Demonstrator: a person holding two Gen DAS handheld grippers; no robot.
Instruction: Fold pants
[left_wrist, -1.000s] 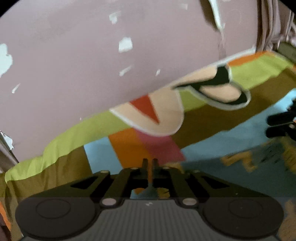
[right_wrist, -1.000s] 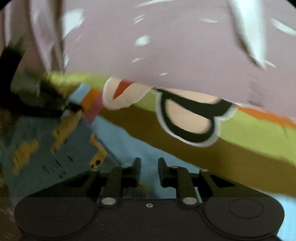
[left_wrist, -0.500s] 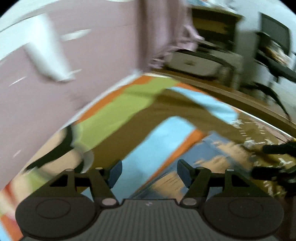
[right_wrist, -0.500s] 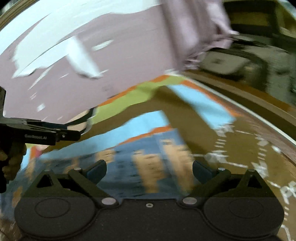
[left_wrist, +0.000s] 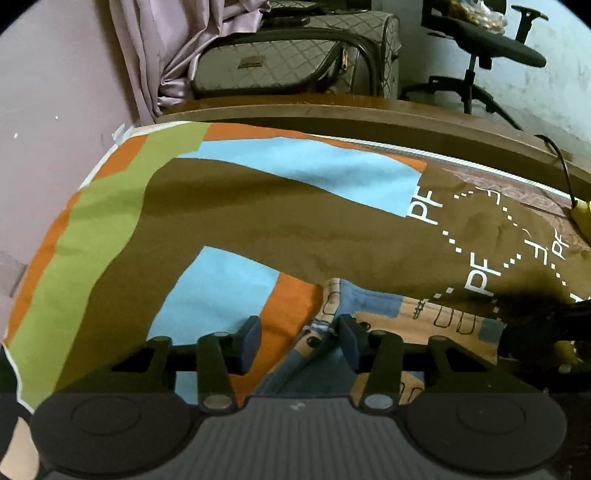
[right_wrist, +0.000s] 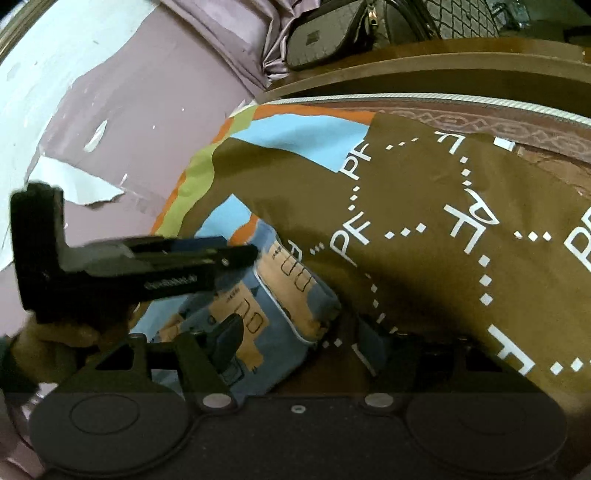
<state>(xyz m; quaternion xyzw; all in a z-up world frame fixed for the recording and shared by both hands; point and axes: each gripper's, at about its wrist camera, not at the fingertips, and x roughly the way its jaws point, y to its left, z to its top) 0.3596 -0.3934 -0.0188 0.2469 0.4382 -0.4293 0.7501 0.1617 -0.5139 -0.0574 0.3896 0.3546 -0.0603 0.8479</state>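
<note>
The pants are blue with tan patches and small black marks. They lie bunched on a patterned bedsheet. My left gripper is open, its jaws either side of the near edge of the pants. In the right wrist view the pants lie as a folded bundle with a pale edge. My right gripper is open just over the bundle's near end. The left gripper shows there from the side, low over the bundle's left part. The right gripper's dark body shows at the right edge of the left wrist view.
The sheet is brown with white letters, plus blue, orange and green blocks. A pink wall with peeling paint runs along the left. A wooden bed frame, quilted grey bags, a curtain and an office chair stand beyond.
Both grippers went from shut to open and swung away from the wall towards the foot of the bed. They now sit low over the bundled pants.
</note>
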